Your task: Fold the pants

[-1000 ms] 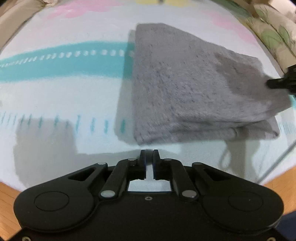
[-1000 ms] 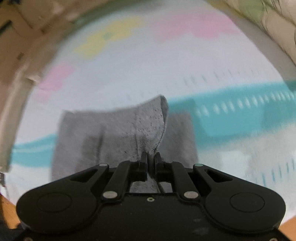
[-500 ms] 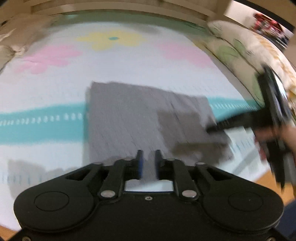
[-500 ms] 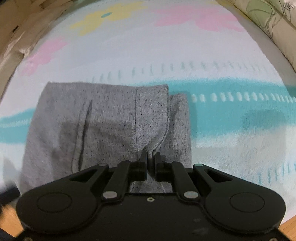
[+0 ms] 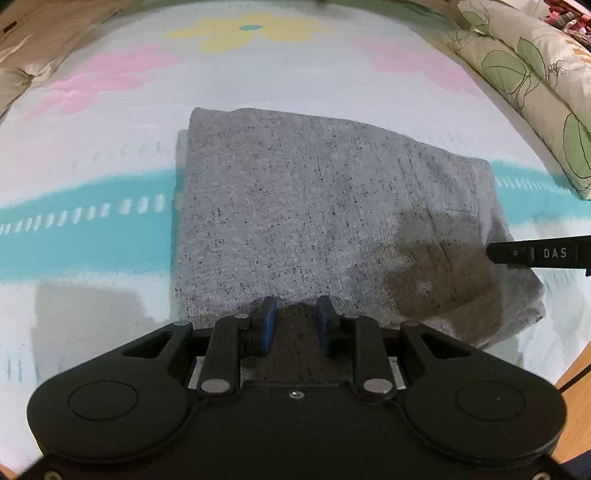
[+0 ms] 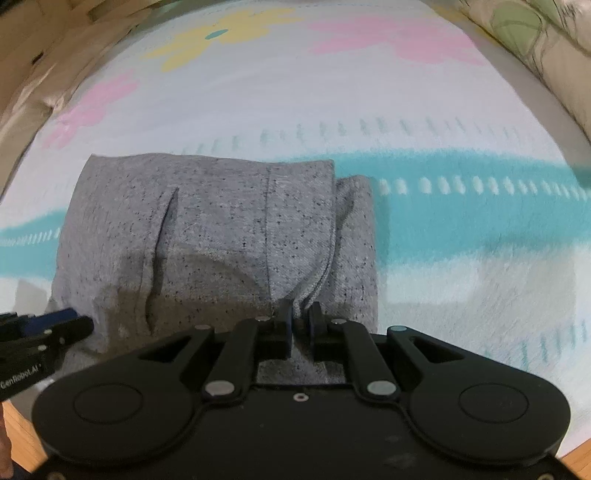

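Observation:
Grey speckled pants (image 5: 314,221) lie folded into a thick rectangle on the flowered mat (image 5: 92,155); they also show in the right wrist view (image 6: 221,229). My left gripper (image 5: 294,319) is open, its jaws spread over the near edge of the bundle, with no cloth pinched. My right gripper (image 6: 300,319) is nearly shut on the hem edge of the top layer at the bundle's near right side. The right gripper's tip shows in the left wrist view (image 5: 539,253) at the bundle's right corner. The left gripper shows in the right wrist view (image 6: 40,328) at the near left.
The mat has a teal band (image 6: 461,206), pink and yellow flowers (image 5: 255,27). A leaf-print cushion (image 5: 535,85) lies along the right side. Beige bedding (image 5: 22,66) is at the far left. Wooden floor (image 5: 576,373) shows past the mat's near edge.
My left gripper has opened and come down over the bundle's near edge. My right gripper has lowered the raised flap flat onto the bundle and still grips its hem.

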Tool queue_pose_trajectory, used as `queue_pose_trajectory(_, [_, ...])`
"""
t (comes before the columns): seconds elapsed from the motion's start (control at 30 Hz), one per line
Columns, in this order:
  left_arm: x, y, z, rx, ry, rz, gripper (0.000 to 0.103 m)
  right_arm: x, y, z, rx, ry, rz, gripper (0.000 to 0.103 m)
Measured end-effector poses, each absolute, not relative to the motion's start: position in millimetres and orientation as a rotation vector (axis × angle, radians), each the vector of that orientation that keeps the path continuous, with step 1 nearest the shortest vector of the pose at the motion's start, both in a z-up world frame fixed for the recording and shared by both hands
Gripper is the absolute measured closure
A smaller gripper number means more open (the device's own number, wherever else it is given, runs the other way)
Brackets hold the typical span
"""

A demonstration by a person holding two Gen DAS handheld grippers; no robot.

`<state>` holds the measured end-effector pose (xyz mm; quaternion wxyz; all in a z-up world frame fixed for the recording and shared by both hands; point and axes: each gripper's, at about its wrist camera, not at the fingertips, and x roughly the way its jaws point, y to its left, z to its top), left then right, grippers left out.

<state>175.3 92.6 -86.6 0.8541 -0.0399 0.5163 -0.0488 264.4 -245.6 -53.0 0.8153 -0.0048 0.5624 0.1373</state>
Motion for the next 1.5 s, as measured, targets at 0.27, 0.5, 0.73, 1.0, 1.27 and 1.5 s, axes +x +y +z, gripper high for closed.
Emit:
queue_pose_trajectory(0.27, [172, 120, -63, -0.218, 0.960, -0.020, 0.069, 258, -271, -40, 0.046, 1.113, 0.279, 0.060])
queue_pose_trajectory(0.5, [190, 133, -76, -0.171, 0.976, 0.008, 0.064, 265, -288, -53, 0.118, 1.142, 0.252, 0.052])
queue_pose_trajectory(0.73, [187, 132, -95, -0.122, 0.979, -0.002, 0.042, 272, -284, -70, 0.142, 1.135, 0.246, 0.042])
queue_pose_trajectory(1.0, [195, 153, -109, -0.284, 0.972, 0.038, 0.022, 281, -285, -77, 0.145, 1.092, 0.286, 0.035])
queue_pose_trajectory(1.27, [204, 145, -115, -0.240, 0.931, 0.001, 0.012, 291, -296, -87, 0.156, 1.045, 0.388, 0.031])
queue_pose_trajectory(1.5, [215, 151, -113, -0.272, 0.968, -0.032, 0.025, 296, -302, -86, 0.181, 1.065, 0.388, 0.037])
